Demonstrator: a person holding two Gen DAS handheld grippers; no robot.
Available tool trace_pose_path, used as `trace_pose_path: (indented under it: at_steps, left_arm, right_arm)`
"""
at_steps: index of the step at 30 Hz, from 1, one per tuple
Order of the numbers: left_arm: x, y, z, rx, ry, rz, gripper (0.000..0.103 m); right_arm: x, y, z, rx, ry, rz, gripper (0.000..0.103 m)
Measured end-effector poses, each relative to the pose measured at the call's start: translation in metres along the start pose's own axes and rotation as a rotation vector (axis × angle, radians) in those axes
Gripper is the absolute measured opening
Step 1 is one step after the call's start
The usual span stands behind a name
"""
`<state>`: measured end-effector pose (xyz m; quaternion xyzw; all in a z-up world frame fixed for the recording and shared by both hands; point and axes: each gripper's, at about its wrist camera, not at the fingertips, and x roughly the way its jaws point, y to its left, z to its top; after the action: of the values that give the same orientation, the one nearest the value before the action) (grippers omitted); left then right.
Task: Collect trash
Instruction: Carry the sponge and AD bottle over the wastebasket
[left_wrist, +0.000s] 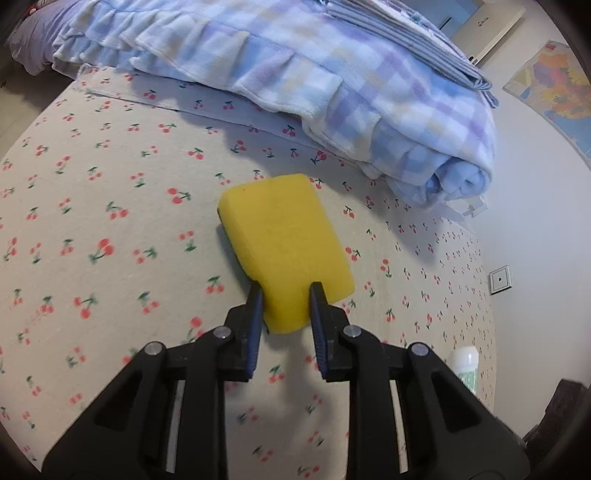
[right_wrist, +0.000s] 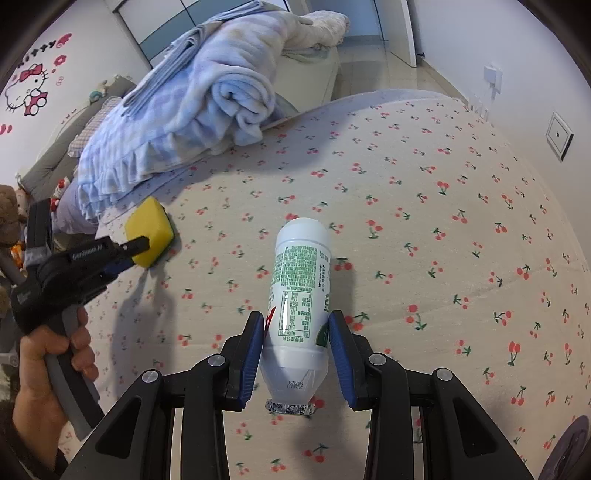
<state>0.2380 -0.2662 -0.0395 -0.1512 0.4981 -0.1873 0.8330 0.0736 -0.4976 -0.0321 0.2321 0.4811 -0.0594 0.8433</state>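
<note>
Lying on the cherry-print bedsheet (left_wrist: 110, 206), a thick yellow sponge (left_wrist: 284, 247) with rounded corners is being pinched at its near end by the left gripper (left_wrist: 286, 295); the blue-padded jaws are clenched on its sides, and the sponge is pointing toward twelve o'clock in the left wrist view. A darker layer seems to be showing along its underside, though the edge is too shadowed to be sure. In the right wrist view, the right gripper (right_wrist: 297, 325) is grasping a white plastic bottle (right_wrist: 301, 280) with green printed text, its jaws pressing on the lower body. The bottle is lying with its foil-sealed mouth toward six o'clock and its rounded base toward twelve; whether anything is inside cannot be told. The sponge is sitting at about nine o'clock from the bottle, well apart. A folded blue checked blanket (right_wrist: 207, 96) is resting at eleven o'clock.
</note>
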Motion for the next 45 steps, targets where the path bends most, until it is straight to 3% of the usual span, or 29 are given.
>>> trace_pose_path:
  at_steps: [8,19,24,34,45]
  left_arm:
    - [-0.057,0.032,-0.022,0.088,-0.043,0.029,0.025]
    - [-0.125,0.086,-0.054,0.108,-0.064,0.064,0.025]
    - [-0.151,0.111,-0.061,0.046,-0.069,0.059,0.025]
    - [-0.186,0.147,-0.082,0.063,-0.094,0.112,0.025]
    - [-0.226,0.218,-0.085,-0.073,-0.114,0.171,0.026]
  right_arm:
    - [-0.016,0.029,-0.006,-0.034,-0.015,0.050,0.037]
    - [-0.034,0.070,-0.020,-0.095,-0.025,0.095,0.037]
    - [-0.041,0.096,-0.027,-0.122,-0.026,0.134,0.037]
    - [-0.042,0.155,-0.046,-0.184,-0.004,0.209,0.037]
    - [-0.024,0.229,-0.062,-0.277,0.045,0.260,0.037]
